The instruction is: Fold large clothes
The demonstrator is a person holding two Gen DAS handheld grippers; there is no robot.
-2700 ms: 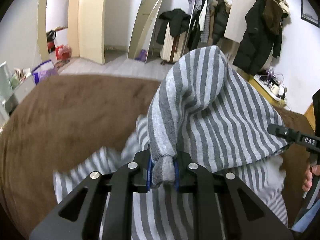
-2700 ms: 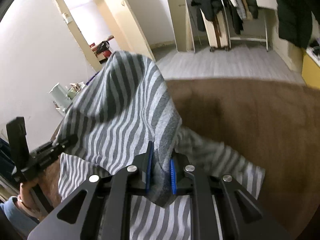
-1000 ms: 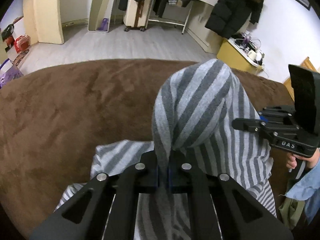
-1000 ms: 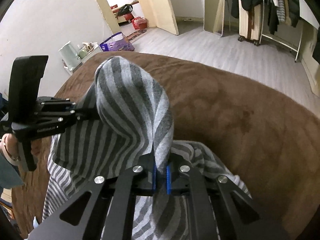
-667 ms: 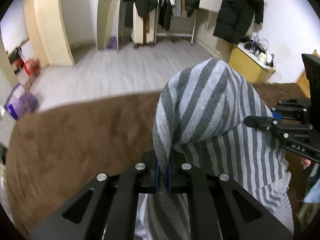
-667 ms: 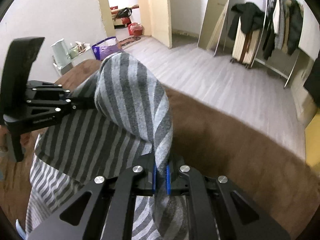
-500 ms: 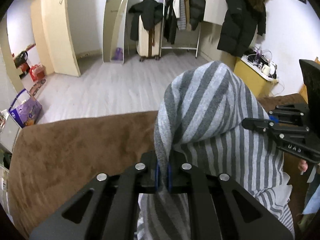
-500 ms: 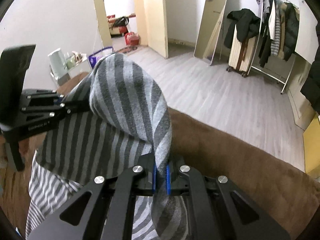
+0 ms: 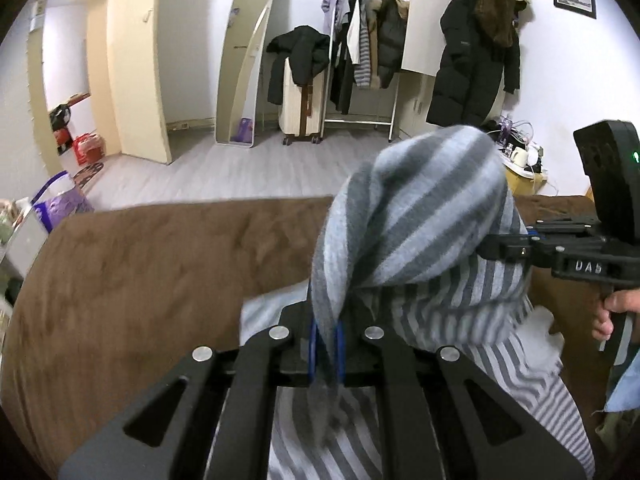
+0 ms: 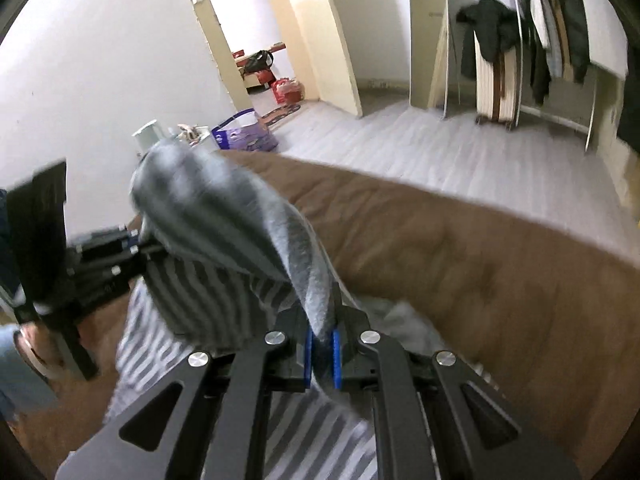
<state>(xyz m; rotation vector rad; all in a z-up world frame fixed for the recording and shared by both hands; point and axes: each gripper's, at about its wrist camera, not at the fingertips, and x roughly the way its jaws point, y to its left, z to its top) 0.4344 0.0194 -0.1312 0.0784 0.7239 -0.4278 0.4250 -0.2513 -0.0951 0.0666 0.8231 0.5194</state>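
A grey striped garment (image 9: 424, 232) hangs between my two grippers above a brown blanket-covered bed (image 9: 140, 272). My left gripper (image 9: 325, 350) is shut on one edge of the garment. My right gripper (image 10: 320, 354) is shut on another edge of the garment (image 10: 224, 220). The cloth stretches taut between them and bulges upward; its lower part lies on the bed. In the left wrist view the right gripper (image 9: 504, 246) shows at the right, a hand on its handle. In the right wrist view the left gripper (image 10: 132, 248) shows at the left.
Beyond the bed's far edge is a pale wood floor (image 9: 240, 176). A mirror (image 9: 244, 60), a suitcase (image 9: 300, 100), a clothes rack (image 9: 360, 52) and a hanging black coat (image 9: 476, 60) line the far wall. A purple bag (image 10: 244, 132) and a doorway (image 10: 256, 40) are at the left.
Both grippers have stayed shut on the garment. They have lowered and tilted down a little, so more of the bed shows, and the cloth bulge is lower. The right wrist view is motion-blurred.
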